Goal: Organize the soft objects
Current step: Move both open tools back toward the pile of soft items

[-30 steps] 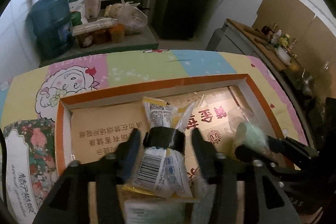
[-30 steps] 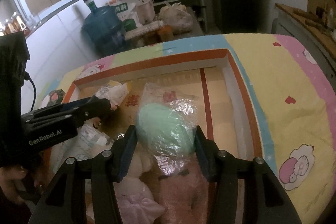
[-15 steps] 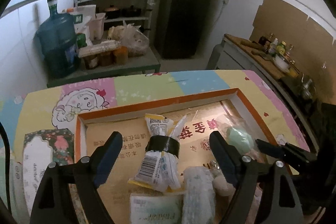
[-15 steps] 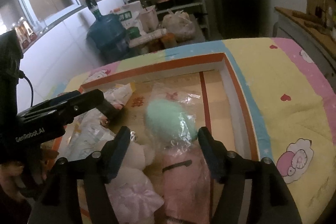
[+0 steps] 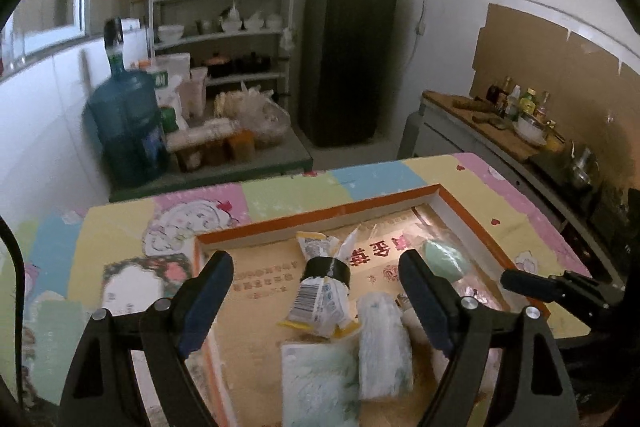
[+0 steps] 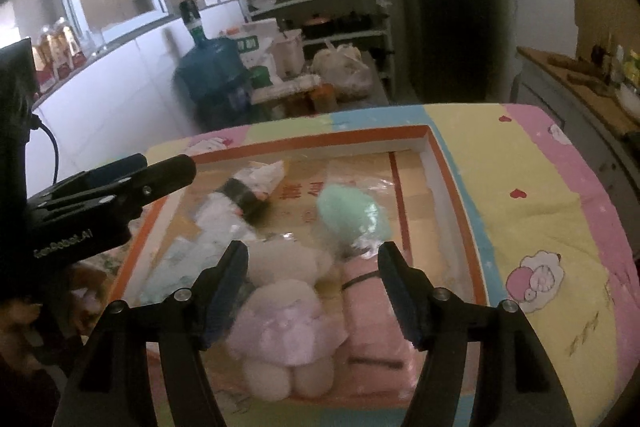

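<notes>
Lying inside the orange-rimmed box: taped packet bundle, mint-green bagged toy, rolled white towel, tissue pack, all ahead of and below the left hand-held gripper, spread wide, gripping nothing. Resting nearer the right hand-held gripper, likewise wide open and empty: white plush toy between its fingers, pink folded cloth just beside. Sitting under the box, colourful patterned counter.
</notes>
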`<state>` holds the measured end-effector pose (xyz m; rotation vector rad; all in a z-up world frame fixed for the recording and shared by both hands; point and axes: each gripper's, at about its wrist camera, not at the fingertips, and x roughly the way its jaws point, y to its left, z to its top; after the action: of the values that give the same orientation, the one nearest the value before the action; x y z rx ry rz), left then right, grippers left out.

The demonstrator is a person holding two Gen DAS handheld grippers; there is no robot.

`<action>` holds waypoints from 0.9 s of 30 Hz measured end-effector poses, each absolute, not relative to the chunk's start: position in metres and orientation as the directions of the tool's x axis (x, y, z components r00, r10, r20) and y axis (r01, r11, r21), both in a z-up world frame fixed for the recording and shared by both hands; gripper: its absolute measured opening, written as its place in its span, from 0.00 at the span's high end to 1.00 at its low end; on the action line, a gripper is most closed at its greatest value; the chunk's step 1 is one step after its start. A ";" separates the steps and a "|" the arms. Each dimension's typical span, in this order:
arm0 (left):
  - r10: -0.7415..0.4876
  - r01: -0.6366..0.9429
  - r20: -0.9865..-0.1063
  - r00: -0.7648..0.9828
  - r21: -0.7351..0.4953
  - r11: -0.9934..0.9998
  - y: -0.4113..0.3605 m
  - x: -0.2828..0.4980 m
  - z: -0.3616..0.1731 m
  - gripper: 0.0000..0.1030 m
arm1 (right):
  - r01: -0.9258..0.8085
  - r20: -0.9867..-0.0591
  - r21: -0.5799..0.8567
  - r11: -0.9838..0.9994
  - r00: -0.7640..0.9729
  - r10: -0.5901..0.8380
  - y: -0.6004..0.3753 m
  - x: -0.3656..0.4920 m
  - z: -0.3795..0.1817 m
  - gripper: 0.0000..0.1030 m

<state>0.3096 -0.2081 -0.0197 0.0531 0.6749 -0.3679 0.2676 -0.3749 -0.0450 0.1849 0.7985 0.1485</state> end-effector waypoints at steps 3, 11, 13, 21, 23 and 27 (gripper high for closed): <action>-0.304 0.346 -0.570 0.764 -0.036 0.937 -0.199 0.292 -0.011 0.18 | -0.043 -0.666 0.214 0.976 0.725 0.178 -0.369 0.251 -0.036 0.33; -0.272 0.312 -0.431 0.860 0.023 0.950 -0.164 0.241 0.009 0.18 | -0.073 -0.557 0.225 0.972 0.809 0.190 -0.337 0.198 -0.012 0.33; -0.268 0.306 -0.406 0.873 0.030 0.952 -0.155 0.228 0.013 0.18 | -0.084 -0.542 0.219 0.972 0.818 0.193 -0.327 0.187 -0.009 0.33; -0.257 0.292 -0.381 0.888 0.035 0.956 -0.124 0.188 0.014 0.18 | -0.143 -0.492 0.220 0.965 0.838 0.236 -0.285 0.149 0.001 0.33; -0.252 0.284 -0.378 0.891 0.032 0.958 -0.114 0.180 0.014 0.18 | -0.152 -0.481 0.220 0.964 0.843 0.242 -0.276 0.140 0.002 0.33; -0.232 0.261 -0.371 0.899 0.029 0.965 -0.094 0.162 0.014 0.18 | -0.165 -0.461 0.215 0.963 0.852 0.249 -0.262 0.127 0.006 0.33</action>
<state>0.1623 -0.0945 0.0139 0.0792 0.3737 -0.2557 0.1270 -0.2619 0.0058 0.1701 0.5071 0.2188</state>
